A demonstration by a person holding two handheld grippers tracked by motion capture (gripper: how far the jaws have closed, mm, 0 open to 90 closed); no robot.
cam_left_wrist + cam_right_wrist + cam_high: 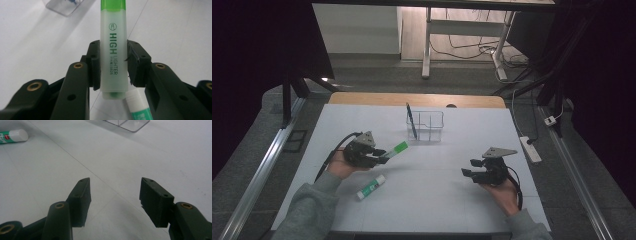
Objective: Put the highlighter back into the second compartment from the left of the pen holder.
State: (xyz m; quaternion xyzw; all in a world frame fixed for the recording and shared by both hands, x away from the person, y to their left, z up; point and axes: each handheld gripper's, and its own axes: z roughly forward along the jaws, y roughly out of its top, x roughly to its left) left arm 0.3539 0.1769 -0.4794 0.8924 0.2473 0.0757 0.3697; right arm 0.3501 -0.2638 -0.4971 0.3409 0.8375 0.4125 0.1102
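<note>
Nearest the lens in the left gripper view: the left gripper point(113, 66), jaws clamped on the pale barrel of a green highlighter point(113, 50). The pads press both flanks about mid-barrel; the blunt tail end pokes out just below the pads.

Highlighter: held off the white table point(452, 200), front-left of the clear organiser point(426, 126) and near it. Long axis runs along the jaws; the green cap end points out ahead, toward the organiser.

Progress (judgement): pickup done, carry and drop into the organiser not yet done. A blue pen point(411, 121) already stands in the organiser's left compartment. A glue stick point(371, 186) lies flat on the table, well front-left of the organiser, untouched.

Right gripper point(473, 167): front-right of the organiser, jaws parted with nothing between them.
</note>
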